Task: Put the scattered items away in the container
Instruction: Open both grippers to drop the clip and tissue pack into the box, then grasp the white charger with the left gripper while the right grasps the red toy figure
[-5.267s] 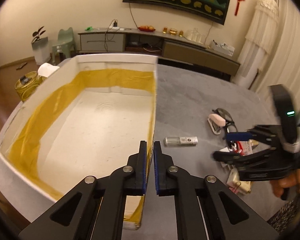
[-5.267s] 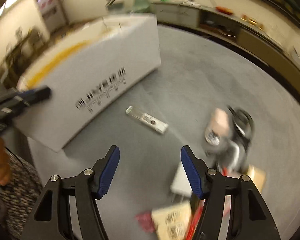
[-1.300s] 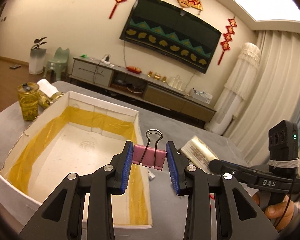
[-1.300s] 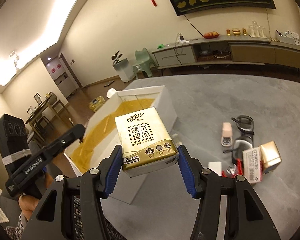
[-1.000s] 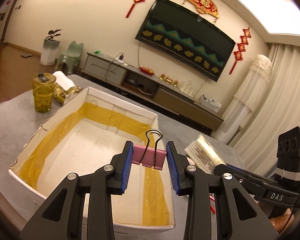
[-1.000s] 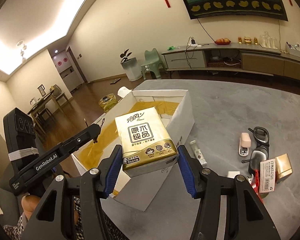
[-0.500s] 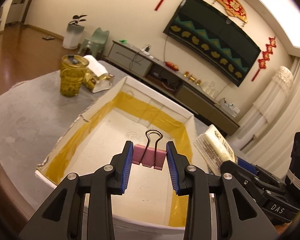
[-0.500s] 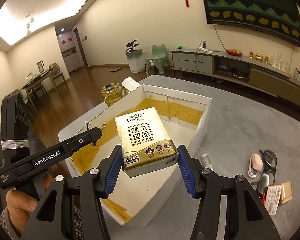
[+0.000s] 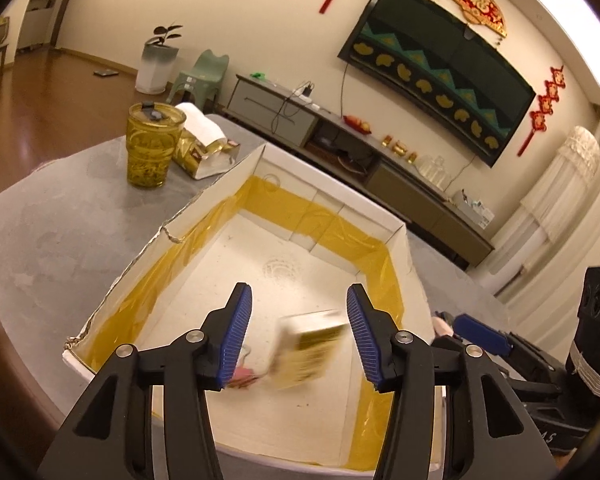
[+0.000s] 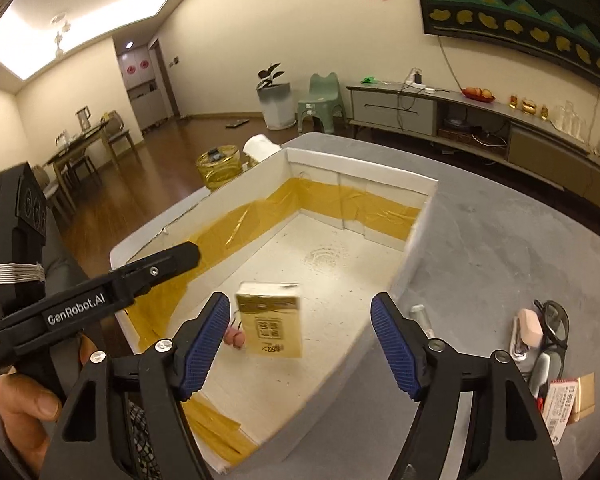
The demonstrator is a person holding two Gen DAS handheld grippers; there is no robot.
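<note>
Released tissue pack and pink clip inside box, below both spread jaws

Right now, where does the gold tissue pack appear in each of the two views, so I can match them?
Left wrist view: the tissue pack is low in the centre, blurred, between the left gripper's open fingers, inside the white box.
Right wrist view: the tissue pack is lower centre, nearer the right gripper's left finger.
Shared landmark: the pink binder clip beside it.
</note>
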